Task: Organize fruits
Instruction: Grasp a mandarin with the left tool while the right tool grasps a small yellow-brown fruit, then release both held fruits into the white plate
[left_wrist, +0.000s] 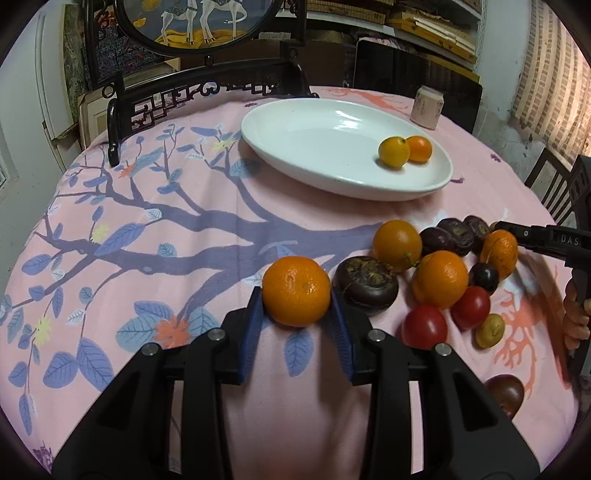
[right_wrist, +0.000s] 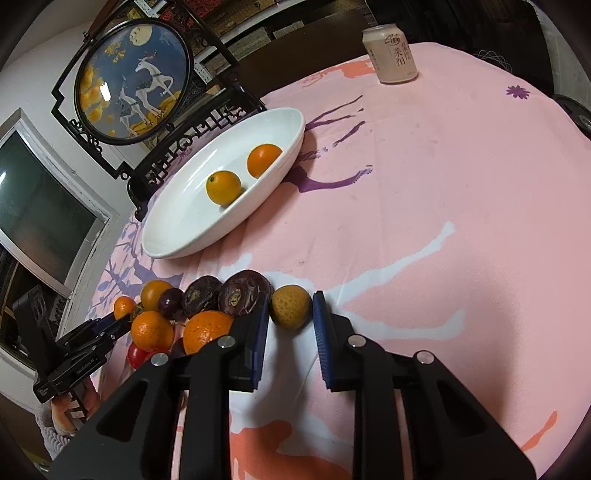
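both of your jaws are pinching fruit at the near edge of the pile.

your left gripper (left_wrist: 297, 317) has its blue pads pressed against an orange mandarin (left_wrist: 296, 291), which sits on the pink printed cloth (left_wrist: 184, 206) just left of a dark water chestnut (left_wrist: 366, 285). your right gripper (right_wrist: 290, 325) has closed in on a small yellowish citrus (right_wrist: 290, 305), its pads meeting the fruit's sides, at the right end of the pile. the rest of the heap, oranges, dark chestnuts and red cherry tomatoes (left_wrist: 424, 326), lies touching between the two grippers on the surface. farther back, the white oval dish (left_wrist: 295, 122) holds two small oranges side by side (left_wrist: 394, 152). a drink can (right_wrist: 393, 53) stands beyond it, well apart.
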